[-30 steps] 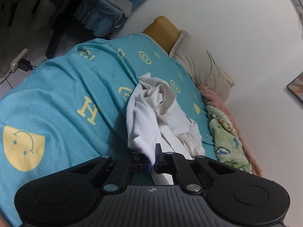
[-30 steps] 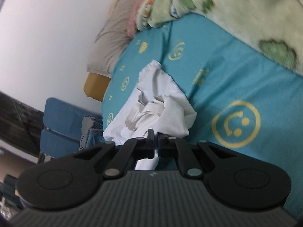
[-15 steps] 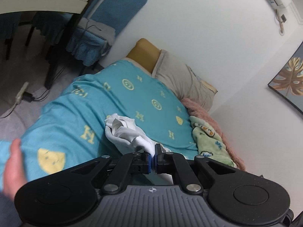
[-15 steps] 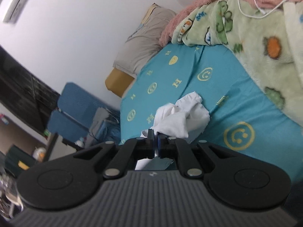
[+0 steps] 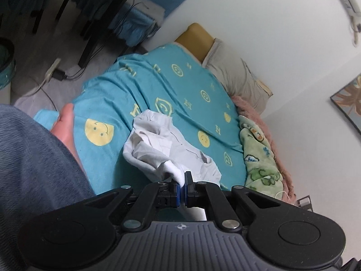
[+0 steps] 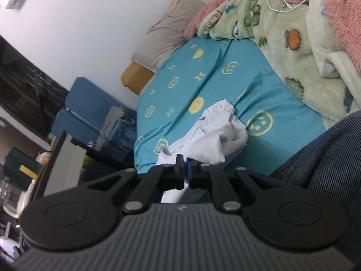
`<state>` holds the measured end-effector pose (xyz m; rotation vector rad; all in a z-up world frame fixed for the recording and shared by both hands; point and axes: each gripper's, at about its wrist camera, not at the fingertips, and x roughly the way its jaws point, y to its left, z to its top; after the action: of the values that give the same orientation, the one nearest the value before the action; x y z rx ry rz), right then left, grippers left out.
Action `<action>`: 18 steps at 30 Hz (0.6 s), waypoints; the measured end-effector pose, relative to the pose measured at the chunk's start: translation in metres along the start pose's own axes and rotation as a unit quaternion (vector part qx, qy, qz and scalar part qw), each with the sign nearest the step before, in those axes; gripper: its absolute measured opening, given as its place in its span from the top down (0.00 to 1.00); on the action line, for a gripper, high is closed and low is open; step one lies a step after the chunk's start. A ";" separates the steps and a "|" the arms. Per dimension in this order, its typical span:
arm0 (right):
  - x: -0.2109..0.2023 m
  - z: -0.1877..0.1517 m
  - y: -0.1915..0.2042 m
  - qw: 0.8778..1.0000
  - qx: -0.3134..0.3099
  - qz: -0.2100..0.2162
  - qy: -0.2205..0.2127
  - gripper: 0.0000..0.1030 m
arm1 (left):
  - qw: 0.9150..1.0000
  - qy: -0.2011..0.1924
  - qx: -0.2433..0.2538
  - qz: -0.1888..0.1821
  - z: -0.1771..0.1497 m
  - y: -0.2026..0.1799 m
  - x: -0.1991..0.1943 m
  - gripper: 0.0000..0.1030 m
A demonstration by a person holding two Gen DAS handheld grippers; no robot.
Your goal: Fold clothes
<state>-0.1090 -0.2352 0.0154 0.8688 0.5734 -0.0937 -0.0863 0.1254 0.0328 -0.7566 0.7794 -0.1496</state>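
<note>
A crumpled white garment [image 5: 164,149] hangs in a bunch above the teal bed sheet [image 5: 135,90]; it also shows in the right wrist view [image 6: 216,135]. My left gripper [image 5: 182,180] is shut on one edge of the garment. My right gripper [image 6: 184,169] is shut on another edge of it. The cloth between the two grippers is bunched and wrinkled, not spread out. Part of the cloth hangs below each gripper, hidden by the gripper bodies.
A green fleece blanket [image 5: 259,158] and a pink one [image 6: 338,6] lie along the wall side of the bed. A grey pillow [image 5: 237,79] is at the head. The person's leg in blue jeans [image 5: 33,169] and a foot [image 5: 65,124] rest at the bed's edge. Blue chairs [image 6: 81,103] stand beside the bed.
Both grippers have drawn back and up from the bed, still holding the garment. The garment is lifted and bunched nearer the bed's edge. The person's leg has come into both views.
</note>
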 end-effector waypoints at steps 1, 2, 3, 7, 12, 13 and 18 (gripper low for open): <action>0.005 0.003 0.001 1.000 0.000 -0.004 0.000 0.94 | 1.000 0.001 0.007 0.006 0.005 -0.004 0.009 0.96; 0.013 0.007 0.000 1.000 0.002 -0.007 0.002 0.94 | 1.000 0.002 0.015 0.011 0.010 -0.007 0.017 0.96; 0.020 0.011 0.000 1.000 0.004 -0.009 0.005 0.94 | 1.000 0.003 0.022 0.017 0.014 -0.011 0.026 0.96; 0.059 0.039 0.003 1.000 0.000 -0.015 0.022 0.94 | 0.998 0.005 0.055 0.039 0.037 -0.029 0.059 0.96; 0.109 0.070 0.013 0.999 -0.012 -0.022 0.028 0.94 | 0.995 -0.001 0.078 0.054 0.070 -0.050 0.107 0.96; 0.119 0.075 0.013 0.999 -0.010 -0.024 0.031 0.94 | 0.995 -0.001 0.078 0.059 0.076 -0.053 0.118 0.96; 0.167 0.093 0.008 0.998 -0.006 -0.036 0.044 0.94 | 0.996 0.005 0.066 0.059 0.100 -0.052 0.171 0.96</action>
<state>0.0755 -0.2739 -0.0177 0.8438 0.6878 -0.1180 0.1119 0.0777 0.0148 -0.5840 0.8146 -0.0972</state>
